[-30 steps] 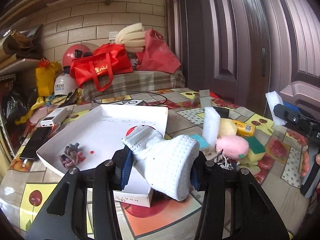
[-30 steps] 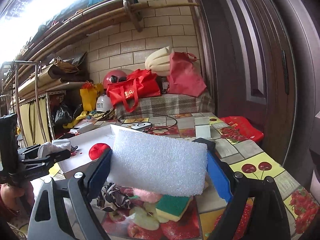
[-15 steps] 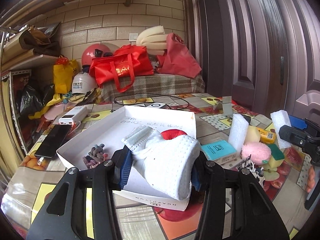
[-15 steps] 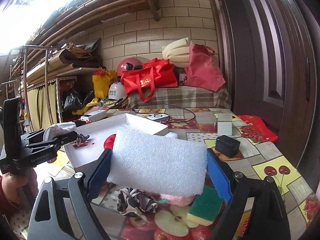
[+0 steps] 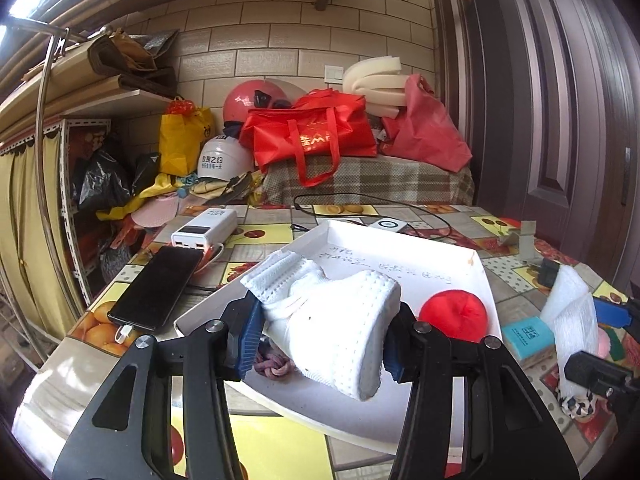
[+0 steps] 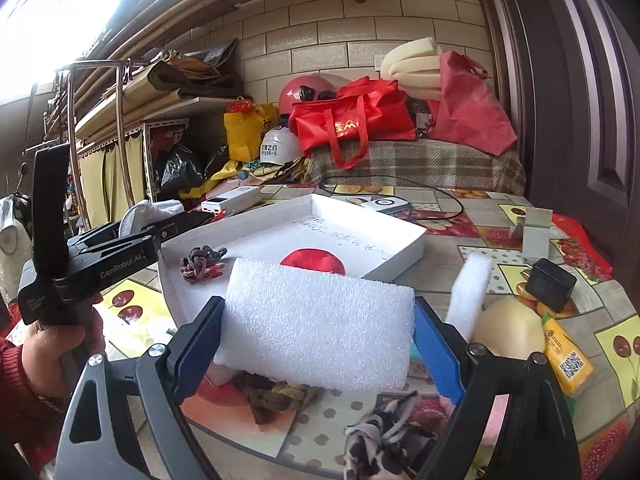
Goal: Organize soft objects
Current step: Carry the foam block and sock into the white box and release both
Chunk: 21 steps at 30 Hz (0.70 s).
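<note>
Two claws are at work above one tabletop [image 5: 276,236] with a fruit-pattern cover. The left claw [image 5: 320,336] is clamped on one white perforated fabric piece [image 5: 340,332], holding it over the near end of the single white tray [image 5: 400,240]. The right claw [image 6: 316,336] is clamped on one white foam block [image 6: 316,324], held just in front of that tray [image 6: 368,216].

Inside the tray lie two things: one red plush ball [image 5: 454,314] and one knotted brownish cord [image 6: 200,260]. Outside it, to the right, stand one upright foam strip [image 6: 468,292], one pale yellow sponge [image 6: 508,332], one black adapter [image 6: 550,284] and one yellow tube [image 6: 566,360]. One animal-print fabric scrap [image 6: 380,436] lies under the right claw. One phone [image 5: 156,288] and one power bank [image 5: 204,232] rest left of the tray.

Compared with a second ago, the left claw has moved further over the tray, and the cord now shows beneath its fingers instead of off to the left. The right claw has come closer to the tray's front edge.
</note>
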Each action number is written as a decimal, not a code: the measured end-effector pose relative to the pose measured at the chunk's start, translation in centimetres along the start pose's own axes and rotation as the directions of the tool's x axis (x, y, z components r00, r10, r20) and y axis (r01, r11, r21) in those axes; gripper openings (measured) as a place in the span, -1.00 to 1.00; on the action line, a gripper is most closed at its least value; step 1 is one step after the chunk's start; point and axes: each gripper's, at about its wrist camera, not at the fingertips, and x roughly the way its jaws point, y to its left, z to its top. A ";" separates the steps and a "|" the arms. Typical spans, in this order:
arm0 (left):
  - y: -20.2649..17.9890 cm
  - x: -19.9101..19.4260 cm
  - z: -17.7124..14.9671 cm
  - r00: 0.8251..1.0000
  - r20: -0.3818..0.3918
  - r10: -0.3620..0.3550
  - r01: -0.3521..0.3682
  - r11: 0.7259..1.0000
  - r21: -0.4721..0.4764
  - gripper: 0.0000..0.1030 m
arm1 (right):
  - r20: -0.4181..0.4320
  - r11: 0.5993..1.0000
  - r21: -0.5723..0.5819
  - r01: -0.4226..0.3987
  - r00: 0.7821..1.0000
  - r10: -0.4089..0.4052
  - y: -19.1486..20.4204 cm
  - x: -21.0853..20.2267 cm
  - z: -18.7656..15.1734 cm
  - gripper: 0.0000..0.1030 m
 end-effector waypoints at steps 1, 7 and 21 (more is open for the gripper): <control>0.3 0.3 0.1 1.000 -0.002 0.010 -0.010 1.000 -0.011 -0.04 | -0.004 1.000 -0.017 -0.004 1.000 0.004 0.5 0.3 0.1 0.74; 2.4 1.5 0.5 0.998 -0.021 0.054 -0.056 0.994 -0.098 -0.04 | -0.025 0.992 -0.078 -0.101 0.995 0.100 3.6 2.9 1.0 0.74; 2.9 3.8 1.0 0.998 -0.060 0.004 -0.013 0.988 -0.152 -0.04 | -0.267 0.980 0.070 -0.188 0.943 0.200 2.3 11.7 2.1 0.74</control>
